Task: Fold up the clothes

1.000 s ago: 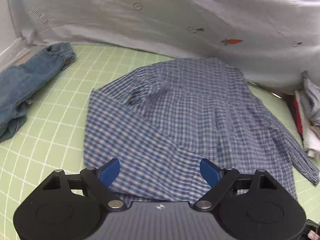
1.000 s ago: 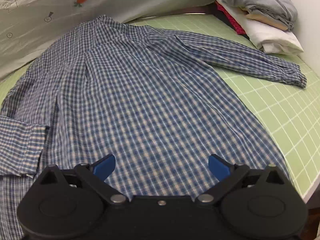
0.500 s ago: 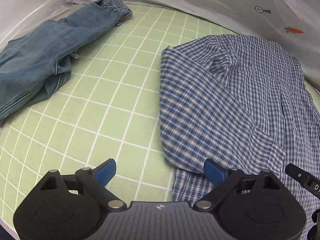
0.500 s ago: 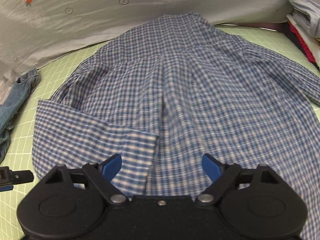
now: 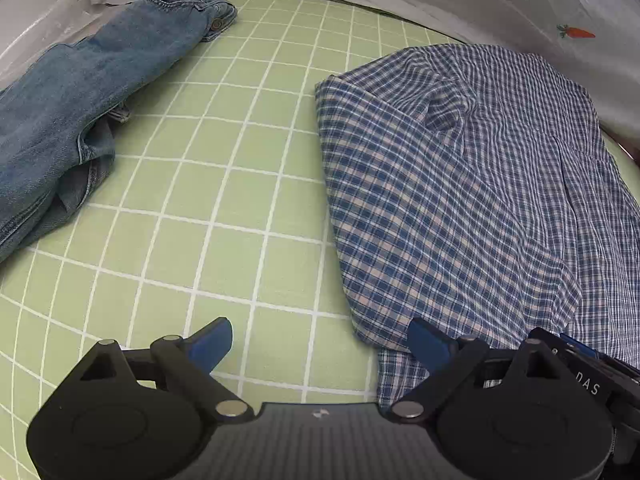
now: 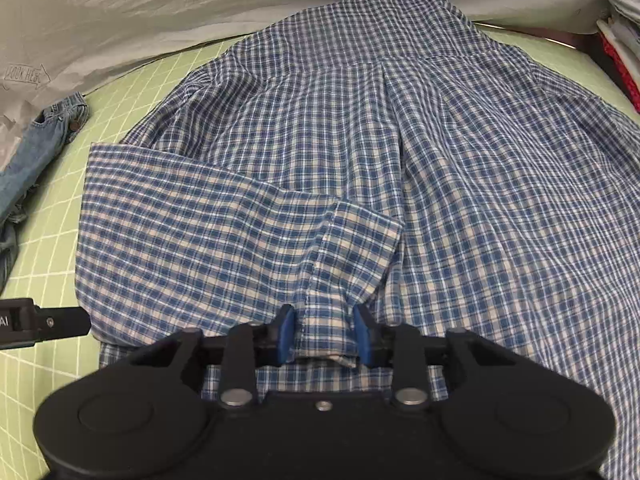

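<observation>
The right gripper [image 6: 323,336] has just been closing, and its blue pads now pinch the cuff [image 6: 352,248] of the folded-over sleeve at the bottom centre of its view. The checked shirt [image 6: 460,168] lies back-up across the green grid mat [image 6: 44,248], filling most of that frame. The left gripper [image 5: 316,346] stands spread wide over bare mat at the shirt's lower left edge, holding nothing. Jeans [image 5: 60,104] lie crumpled in the upper left.

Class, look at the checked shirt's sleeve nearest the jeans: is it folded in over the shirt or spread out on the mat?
Folded in. The sleeve lies across the checked shirt, its cuff resting on the body, not on the mat.
</observation>
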The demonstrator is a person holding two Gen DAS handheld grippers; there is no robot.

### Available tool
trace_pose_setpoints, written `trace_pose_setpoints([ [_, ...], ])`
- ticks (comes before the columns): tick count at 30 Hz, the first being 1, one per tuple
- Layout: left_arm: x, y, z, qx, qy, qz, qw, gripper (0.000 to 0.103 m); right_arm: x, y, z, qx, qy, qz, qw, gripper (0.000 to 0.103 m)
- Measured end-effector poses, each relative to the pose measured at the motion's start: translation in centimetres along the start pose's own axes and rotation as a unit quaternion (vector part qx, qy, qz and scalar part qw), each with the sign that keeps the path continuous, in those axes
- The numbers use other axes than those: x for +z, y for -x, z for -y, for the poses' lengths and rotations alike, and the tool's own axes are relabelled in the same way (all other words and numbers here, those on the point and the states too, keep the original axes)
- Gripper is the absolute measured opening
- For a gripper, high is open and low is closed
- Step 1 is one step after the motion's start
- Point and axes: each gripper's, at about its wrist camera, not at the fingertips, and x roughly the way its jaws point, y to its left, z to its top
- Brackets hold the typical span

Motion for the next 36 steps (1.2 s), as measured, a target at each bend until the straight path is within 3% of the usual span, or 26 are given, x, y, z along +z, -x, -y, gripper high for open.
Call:
trace_pose_setpoints([
  [7, 0.4, 2.1, 1.5, 0.023, 0.025, 0.030, 0.9990, 0.094, 1.9, 3.0, 0.5, 0.039, 0.062, 0.056, 0.996, 0.023],
  [13, 1.0, 3.7, 4.2, 0.040, 0.031, 0.060, 0.9969, 0.094, 5.5, 4.5, 3.6, 0.049, 0.106, 0.123, 0.986, 0.021],
  [22, 2.6, 4.0, 8.4, 0.112, 0.037, 0.073, 0.9904, 0.094, 11.9, 1.1, 15.8, 0.017, 0.035, 0.150, 0.988, 0.020],
  [29, 2.7, 3.8, 10.7, 0.153, 0.038, 0.064, 0.9854, 0.094, 16.3, -2.5, 26.2, -0.069, -0.047, 0.150, 0.985, 0.020],
  [32, 2.3, 3.7, 11.5, 0.155, 0.033, 0.059, 0.9856, 0.094, 16.7, -3.3, 27.7, -0.067, -0.043, 0.135, 0.988, 0.025],
  [36, 1.8, 3.8, 12.4, 0.148, 0.024, 0.056, 0.9871, 0.094, 15.8, -2.4, 26.9, -0.075, -0.015, 0.133, 0.988, 0.056],
])
